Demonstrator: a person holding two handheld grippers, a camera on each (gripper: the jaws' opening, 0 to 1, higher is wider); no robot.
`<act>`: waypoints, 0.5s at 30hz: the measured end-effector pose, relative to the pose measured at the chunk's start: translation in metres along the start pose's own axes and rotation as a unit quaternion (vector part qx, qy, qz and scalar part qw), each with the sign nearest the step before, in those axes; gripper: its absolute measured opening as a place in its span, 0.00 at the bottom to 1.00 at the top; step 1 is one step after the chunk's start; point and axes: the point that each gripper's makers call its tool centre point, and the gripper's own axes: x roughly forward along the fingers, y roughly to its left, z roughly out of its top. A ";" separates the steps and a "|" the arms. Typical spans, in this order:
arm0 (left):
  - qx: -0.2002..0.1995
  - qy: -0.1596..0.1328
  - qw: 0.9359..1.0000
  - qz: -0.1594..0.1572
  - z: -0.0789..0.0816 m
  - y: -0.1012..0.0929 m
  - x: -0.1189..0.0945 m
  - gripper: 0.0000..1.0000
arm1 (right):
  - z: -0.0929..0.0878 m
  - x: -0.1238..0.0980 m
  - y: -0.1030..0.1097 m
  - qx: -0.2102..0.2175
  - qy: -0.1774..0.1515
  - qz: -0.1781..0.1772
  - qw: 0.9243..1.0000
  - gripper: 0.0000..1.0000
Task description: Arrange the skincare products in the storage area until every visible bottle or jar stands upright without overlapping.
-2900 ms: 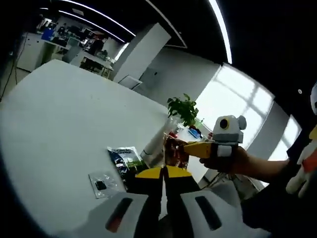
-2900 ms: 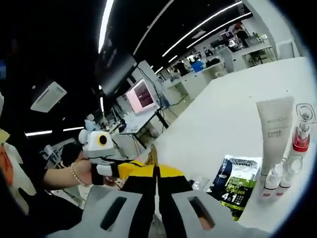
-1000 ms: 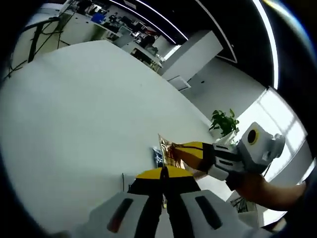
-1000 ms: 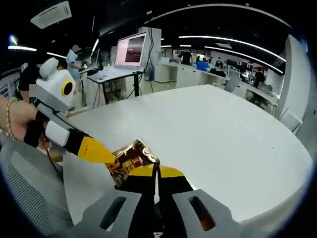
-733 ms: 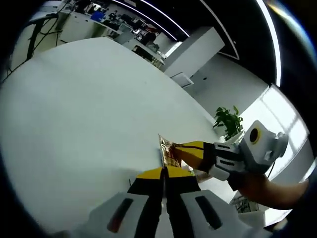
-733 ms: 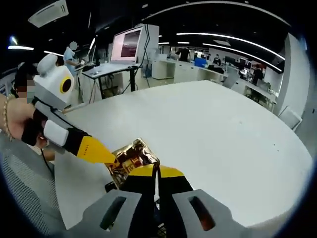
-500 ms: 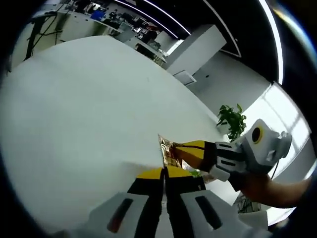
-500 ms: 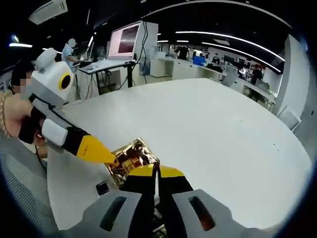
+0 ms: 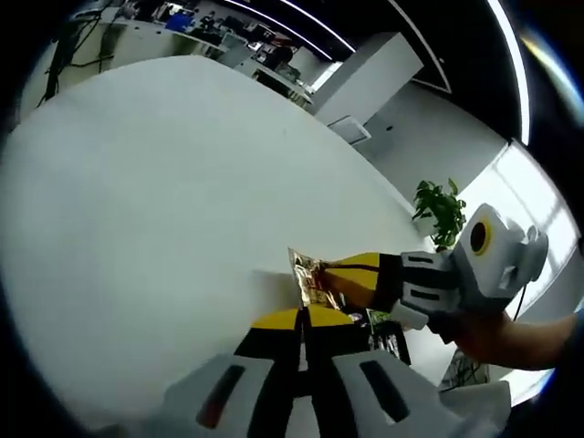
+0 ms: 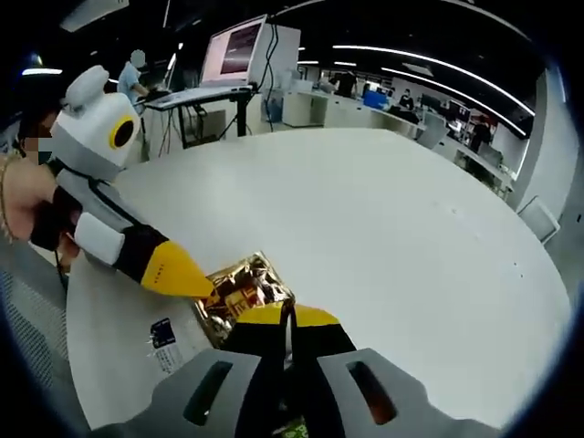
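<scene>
Above the white surface (image 10: 383, 228), both grippers' fingers are pinching shut on one gold sachet (image 10: 239, 294), leaving any upright arranging unfinished.

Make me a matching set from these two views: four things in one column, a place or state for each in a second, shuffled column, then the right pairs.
Things
1. gold foil sachet
2. left gripper
3. potted plant
4. small clear packet

Places or states
A. lying flat on the white table, below the left gripper in the right gripper view
B. pinched from two sides, held above the table
C. green, standing past the table's far edge
D. shut on the sachet's edge

Pairs: 1-B, 2-D, 3-C, 4-A
</scene>
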 end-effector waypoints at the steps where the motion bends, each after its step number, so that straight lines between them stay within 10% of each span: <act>1: 0.001 0.001 1.000 0.001 -0.001 0.001 0.001 0.01 | 0.000 0.001 0.000 -0.001 0.000 0.000 1.000 0.01; 15: 0.040 0.016 0.999 0.015 -0.004 0.007 0.011 0.01 | -0.009 0.009 -0.001 -0.032 0.023 -0.005 0.999 0.02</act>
